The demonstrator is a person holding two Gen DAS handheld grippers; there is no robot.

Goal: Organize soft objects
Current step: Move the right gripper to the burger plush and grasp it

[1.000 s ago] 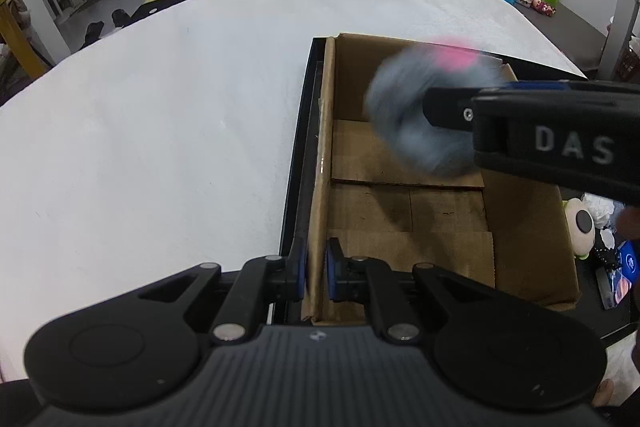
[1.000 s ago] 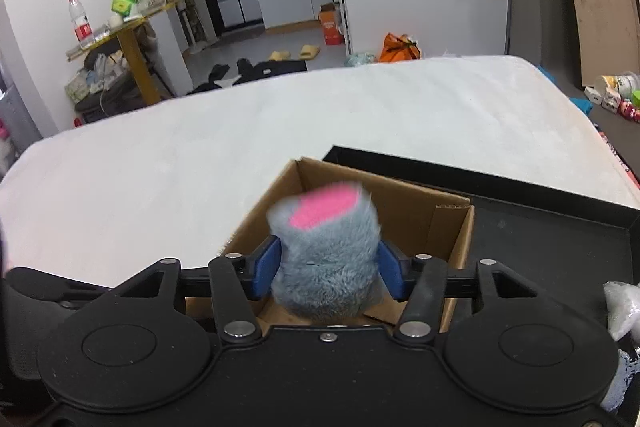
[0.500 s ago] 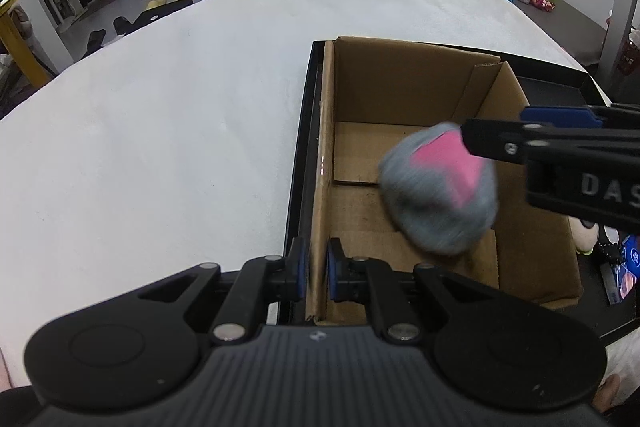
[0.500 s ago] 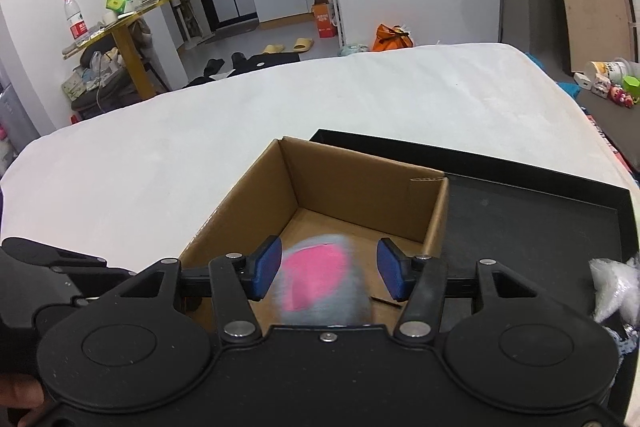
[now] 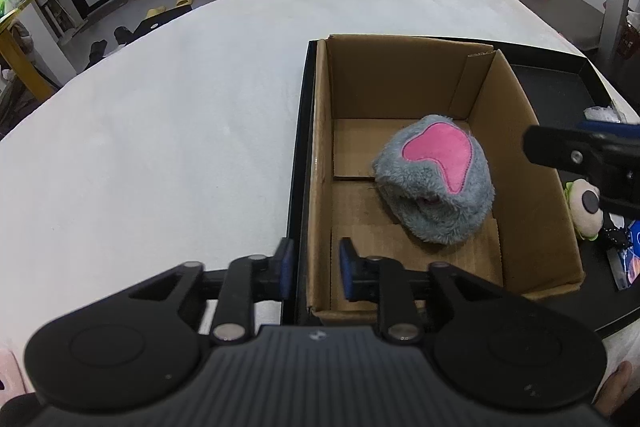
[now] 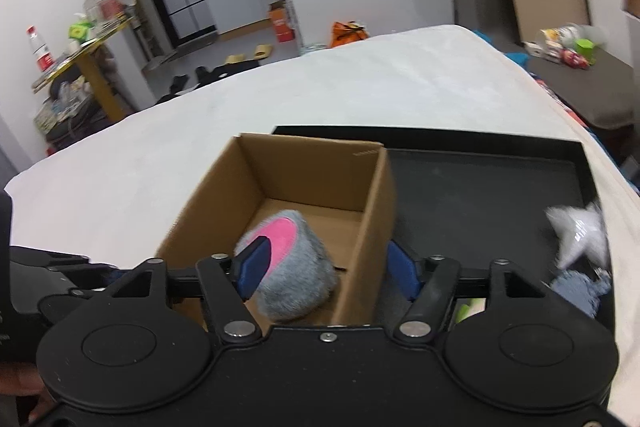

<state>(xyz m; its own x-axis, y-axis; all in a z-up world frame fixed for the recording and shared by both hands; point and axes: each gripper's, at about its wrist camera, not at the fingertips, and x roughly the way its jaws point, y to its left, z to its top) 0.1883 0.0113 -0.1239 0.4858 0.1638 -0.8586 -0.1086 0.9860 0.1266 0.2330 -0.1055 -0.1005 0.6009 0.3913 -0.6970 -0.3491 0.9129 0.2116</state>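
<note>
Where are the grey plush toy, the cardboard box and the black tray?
grey plush toy (image 5: 438, 183): left wrist view, on its pink patch.
cardboard box (image 5: 404, 75): left wrist view, on its far inner wall.
black tray (image 6: 480, 187): right wrist view, on its bare floor.

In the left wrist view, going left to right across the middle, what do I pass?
White cloth surface → black tray rim → cardboard box left wall → grey-and-pink plush → box right wall → right tool.

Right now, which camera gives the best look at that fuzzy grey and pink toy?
The left wrist view: the grey toy lies unobstructed on the cardboard box floor, pink patch up. The right wrist view shows it blurrier, partly hidden behind a blue pad of the right claw.
</note>
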